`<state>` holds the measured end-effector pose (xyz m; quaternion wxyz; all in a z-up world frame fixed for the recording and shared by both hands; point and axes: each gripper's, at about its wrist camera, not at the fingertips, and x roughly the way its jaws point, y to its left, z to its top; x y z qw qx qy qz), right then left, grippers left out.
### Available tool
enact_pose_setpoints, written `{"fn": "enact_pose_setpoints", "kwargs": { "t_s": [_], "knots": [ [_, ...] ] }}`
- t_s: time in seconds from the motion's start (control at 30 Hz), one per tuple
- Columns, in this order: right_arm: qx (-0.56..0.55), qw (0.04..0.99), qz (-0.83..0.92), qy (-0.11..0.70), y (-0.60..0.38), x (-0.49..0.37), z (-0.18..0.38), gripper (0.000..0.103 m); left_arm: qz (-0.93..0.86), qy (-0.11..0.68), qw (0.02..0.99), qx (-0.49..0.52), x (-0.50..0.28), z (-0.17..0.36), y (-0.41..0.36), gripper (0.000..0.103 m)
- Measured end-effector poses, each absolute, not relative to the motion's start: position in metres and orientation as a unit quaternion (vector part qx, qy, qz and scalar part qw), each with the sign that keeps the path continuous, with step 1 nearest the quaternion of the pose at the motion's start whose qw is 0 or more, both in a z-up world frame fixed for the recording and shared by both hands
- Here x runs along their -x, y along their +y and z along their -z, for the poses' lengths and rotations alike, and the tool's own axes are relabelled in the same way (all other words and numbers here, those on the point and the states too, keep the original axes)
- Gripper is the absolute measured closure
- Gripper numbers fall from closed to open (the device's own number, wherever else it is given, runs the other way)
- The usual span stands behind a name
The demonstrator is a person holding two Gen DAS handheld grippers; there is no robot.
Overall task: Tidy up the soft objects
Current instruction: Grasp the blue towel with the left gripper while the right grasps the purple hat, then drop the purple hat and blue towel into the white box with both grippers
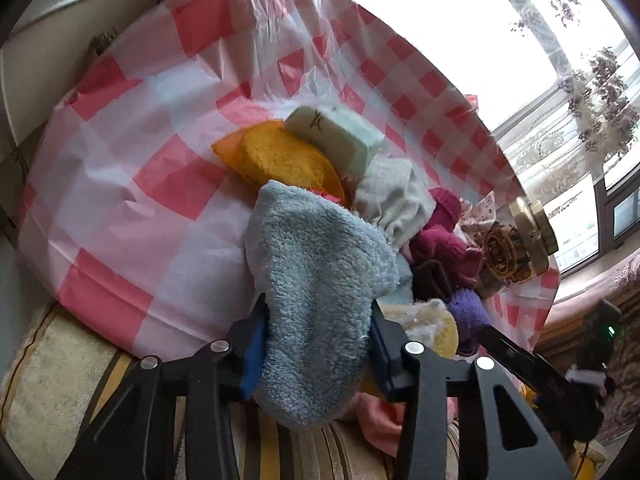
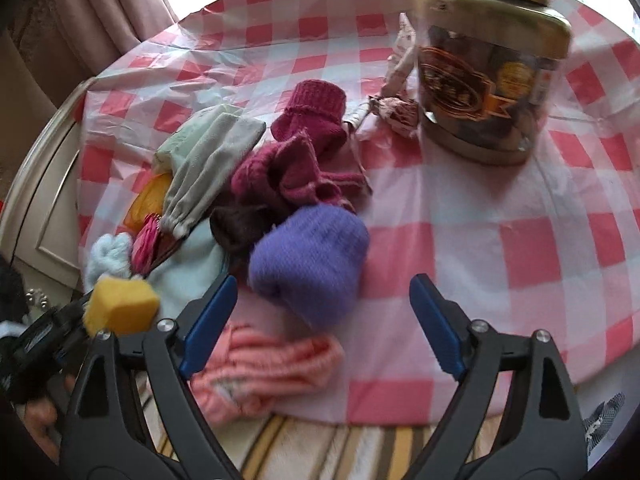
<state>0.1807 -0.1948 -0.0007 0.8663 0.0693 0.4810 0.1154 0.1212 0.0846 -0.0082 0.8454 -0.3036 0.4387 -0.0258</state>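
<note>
Left gripper jaws clench a fluffy blue towel, light and floppy, by its bunched middle, near the bench edge; right gripper jaws stand released over a purple sock.

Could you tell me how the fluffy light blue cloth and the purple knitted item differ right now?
The fluffy light blue cloth is pinched in the left claw; the purple knitted item lies free on the checked tablecloth, ahead of the open right claw. The cloth is shaggy, the purple item ribbed. Both are soft.
</note>
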Motion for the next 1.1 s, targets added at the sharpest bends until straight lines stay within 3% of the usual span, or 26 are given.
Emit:
{"fn": "enact_pose_setpoints", "kwargs": {
  "t_s": [0.1, 0.17, 0.2, 0.33, 0.73, 1.1],
  "knots": [
    [-0.059, 0.868, -0.107, 0.482, -0.188, -0.189, 0.007, 0.014, 0.018, 0.412, 0.864, 0.289, -0.114, -0.005, 0.085, 0.059],
    [-0.054, 0.868, -0.105, 0.483, -0.186, -0.192, 0.011, 0.023, 0.018, 0.394, 0.877, 0.273, -0.109, -0.014, 0.082, 0.059],
    [-0.053, 0.867, -0.110, 0.482, -0.185, -0.193, 0.013, 0.039, 0.018, 0.389, 0.881, 0.268, -0.108, -0.018, 0.081, 0.059],
    [-0.046, 0.868, -0.121, 0.479, -0.181, -0.192, 0.014, 0.045, 0.021, 0.360, 0.904, 0.231, -0.101, -0.035, 0.070, 0.061],
    [-0.083, 0.896, -0.106, 0.423, -0.236, -0.139, -0.020, 0.047, 0.049, 0.310, 0.933, 0.176, -0.077, -0.080, 0.029, 0.062],
    [-0.096, 0.908, -0.031, 0.408, -0.342, -0.057, -0.030, 0.047, 0.181, 0.357, 0.904, 0.152, -0.057, -0.078, -0.069, 0.062]
  ]
}}
